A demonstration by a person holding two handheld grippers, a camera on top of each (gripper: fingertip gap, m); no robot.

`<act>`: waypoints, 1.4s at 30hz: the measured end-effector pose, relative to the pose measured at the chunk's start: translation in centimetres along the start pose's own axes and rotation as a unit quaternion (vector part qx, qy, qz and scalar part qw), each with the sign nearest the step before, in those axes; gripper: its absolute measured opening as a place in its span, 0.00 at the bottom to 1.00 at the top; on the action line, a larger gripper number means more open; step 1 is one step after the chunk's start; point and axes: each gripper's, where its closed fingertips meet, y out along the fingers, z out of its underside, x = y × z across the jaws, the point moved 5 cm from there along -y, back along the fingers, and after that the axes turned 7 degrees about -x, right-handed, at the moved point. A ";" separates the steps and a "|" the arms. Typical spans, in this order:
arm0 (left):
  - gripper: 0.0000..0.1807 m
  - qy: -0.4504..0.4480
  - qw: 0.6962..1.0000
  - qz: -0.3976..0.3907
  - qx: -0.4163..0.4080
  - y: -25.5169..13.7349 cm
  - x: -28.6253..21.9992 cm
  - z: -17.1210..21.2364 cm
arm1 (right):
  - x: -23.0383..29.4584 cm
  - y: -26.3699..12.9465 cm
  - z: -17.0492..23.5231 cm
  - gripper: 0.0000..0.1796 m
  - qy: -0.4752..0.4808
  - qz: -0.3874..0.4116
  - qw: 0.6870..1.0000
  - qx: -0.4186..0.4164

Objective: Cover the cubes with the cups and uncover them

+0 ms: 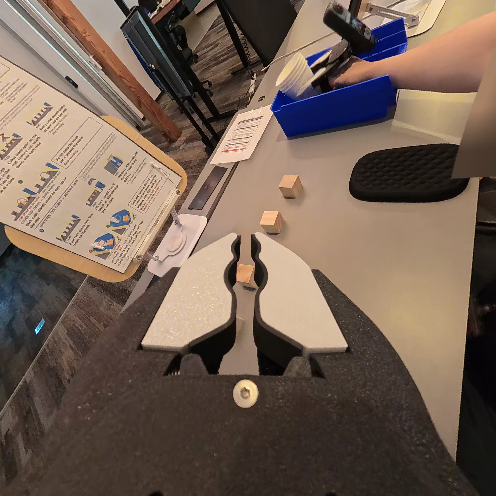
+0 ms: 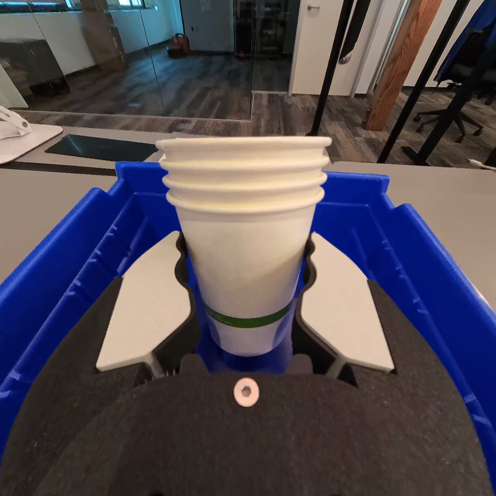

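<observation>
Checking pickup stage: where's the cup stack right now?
The cup stack sits between the right gripper's fingers, inside the blue bin. In the left wrist view it is at upper right, tilted over the bin's near-left corner, beyond the wooden cubes.

Grey desk (image 1: 335,281) carrying most items. Black textured pad (image 1: 408,171) lying near desk's right edge. White printed sheet (image 1: 241,135) lying flat at desk's far-left edge, just beside blue bin (image 1: 335,112). Second blue bin (image 1: 389,35) sitting behind first, toward far edge. Black slot plate (image 1: 208,188) lying along left edge. Illustrated instruction board (image 1: 80,171) leaning on wooden backing, off desk's left edge, clipped to white stand (image 1: 177,241). Wooden post (image 2: 397,61) standing on patterned carpet beyond.
</observation>
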 end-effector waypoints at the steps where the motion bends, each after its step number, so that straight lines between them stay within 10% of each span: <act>1: 0.04 0.001 1.000 0.001 -0.002 0.0 -0.1 -0.1 | 0.0 -0.1 0.0 0.47 0.000 0.001 1.000 0.001; 42: 0.04 0.021 0.999 -0.001 -0.029 -1.3 -1.2 -1.7 | -0.2 -3.3 1.4 0.47 0.027 -0.001 0.997 0.076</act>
